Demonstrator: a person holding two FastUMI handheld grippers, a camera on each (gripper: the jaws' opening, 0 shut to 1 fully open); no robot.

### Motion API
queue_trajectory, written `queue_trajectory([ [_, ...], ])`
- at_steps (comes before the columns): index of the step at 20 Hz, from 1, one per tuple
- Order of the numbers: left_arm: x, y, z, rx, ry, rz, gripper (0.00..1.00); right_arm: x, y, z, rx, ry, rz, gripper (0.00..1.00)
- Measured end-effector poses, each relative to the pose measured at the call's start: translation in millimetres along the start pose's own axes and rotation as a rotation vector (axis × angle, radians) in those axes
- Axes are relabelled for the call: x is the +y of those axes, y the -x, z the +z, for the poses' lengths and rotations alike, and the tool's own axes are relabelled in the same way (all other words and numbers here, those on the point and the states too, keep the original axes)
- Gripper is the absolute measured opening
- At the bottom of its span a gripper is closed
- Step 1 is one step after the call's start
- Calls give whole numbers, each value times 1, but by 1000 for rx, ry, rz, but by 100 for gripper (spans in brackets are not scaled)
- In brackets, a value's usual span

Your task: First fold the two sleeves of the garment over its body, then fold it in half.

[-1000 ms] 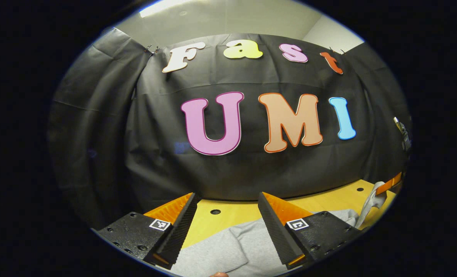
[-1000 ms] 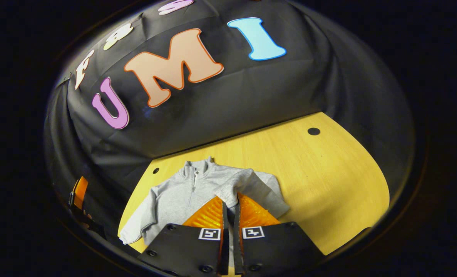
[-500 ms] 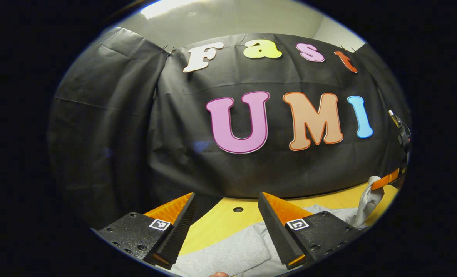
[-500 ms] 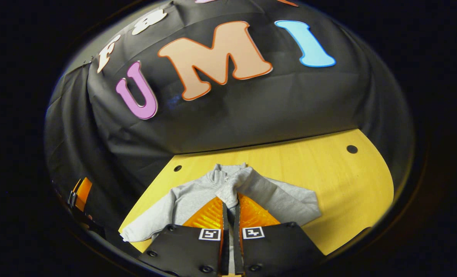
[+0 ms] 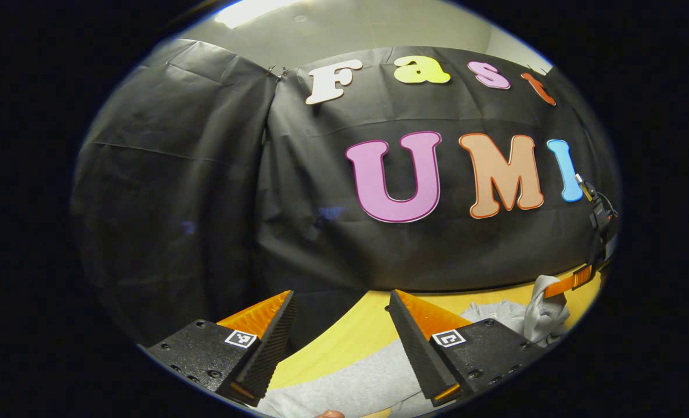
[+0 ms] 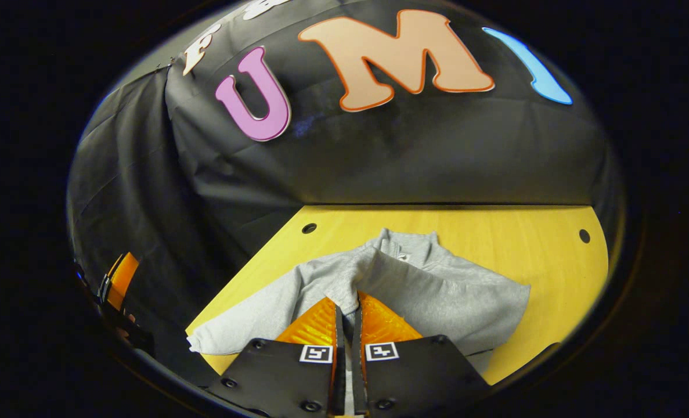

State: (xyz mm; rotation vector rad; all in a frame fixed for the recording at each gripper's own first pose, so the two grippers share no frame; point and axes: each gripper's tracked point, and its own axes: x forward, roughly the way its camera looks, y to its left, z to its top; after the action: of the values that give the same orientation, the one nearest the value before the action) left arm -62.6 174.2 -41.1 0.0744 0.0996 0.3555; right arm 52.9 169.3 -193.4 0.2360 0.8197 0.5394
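Observation:
A grey zip-neck sweatshirt [image 6: 437,290] lies on the yellow table [image 6: 495,232], collar [image 6: 405,244] toward the wall. My right gripper [image 6: 346,302] is shut on one sleeve, which is lifted and drawn across the body. The other sleeve [image 6: 228,337] stretches flat toward the table's left edge. In the left gripper view, my left gripper [image 5: 341,295] hangs open above that flat sleeve [image 5: 344,386], with nothing between its fingers. Far right in that view, the right gripper [image 5: 576,278] holds a bunch of grey cloth [image 5: 544,307]. The left gripper [image 6: 118,278] shows at the far left of the right gripper view.
Black cloth walls close the booth behind and to the left. The tabletop has small round holes [image 6: 309,228] near its back corners. Bare yellow wood lies right of the garment. The table's left edge [image 5: 332,342] runs under my left gripper.
The right gripper has carried the held sleeve leftward over the garment's body. The left gripper has shifted left toward the table's edge and stayed open.

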Motion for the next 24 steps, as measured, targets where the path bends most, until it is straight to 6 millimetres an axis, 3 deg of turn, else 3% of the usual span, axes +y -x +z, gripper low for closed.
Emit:
queue_trajectory([
  [8,57,15,-19,41,-29,100,94,19,-65,-47,114,82,-18,7],
  [9,64,16,-21,49,-28,114,94,24,-68,-52,132,116,-21,0],
  [10,72,18,-24,56,-27,129,94,29,-72,-57,146,148,-22,6],
  [14,96,24,-38,85,-24,173,93,49,-97,-83,204,215,-18,9],
  [19,117,26,-53,114,-18,203,94,74,-111,-90,235,95,22,15],
  [20,118,24,-56,121,-18,205,94,82,-111,-85,227,60,46,19],
  [21,118,21,-60,126,-18,205,94,90,-106,-77,208,27,78,36],
  [22,120,21,-65,131,-17,204,94,99,-106,-69,181,0,109,38],
  [24,122,20,-79,155,-19,198,94,102,-105,-53,123,-17,118,71],
])
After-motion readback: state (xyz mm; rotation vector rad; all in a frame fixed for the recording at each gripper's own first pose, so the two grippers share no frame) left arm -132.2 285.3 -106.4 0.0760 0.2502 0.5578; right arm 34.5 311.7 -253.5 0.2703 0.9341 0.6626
